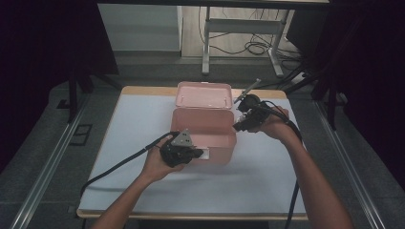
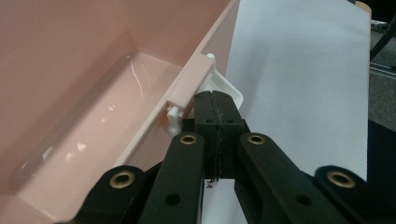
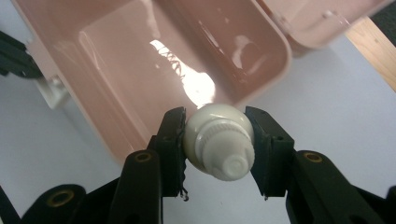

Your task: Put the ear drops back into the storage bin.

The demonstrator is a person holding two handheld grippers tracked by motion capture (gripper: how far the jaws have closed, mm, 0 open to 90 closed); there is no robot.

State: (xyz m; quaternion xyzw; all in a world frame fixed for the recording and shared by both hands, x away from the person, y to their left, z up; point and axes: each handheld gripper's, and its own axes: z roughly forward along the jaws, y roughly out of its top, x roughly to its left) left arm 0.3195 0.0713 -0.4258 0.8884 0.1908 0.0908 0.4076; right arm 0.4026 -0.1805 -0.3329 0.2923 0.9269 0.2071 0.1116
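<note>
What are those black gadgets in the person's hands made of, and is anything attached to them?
Each gripper, left and right, is black, with two jaws jointed by brass-ringed pivots. A black cable trails from each. The left carries a grey three-cornered plate. Both forearms are bare, without sleeves.

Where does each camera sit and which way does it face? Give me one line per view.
High view: above the table, looking down at the pink box; forearms and both grippers show.
Left gripper view: behind shut jaws gripping the box's white latch.
Right gripper view: behind jaws clamping a white tube over the box.
All three views share the box.
</note>
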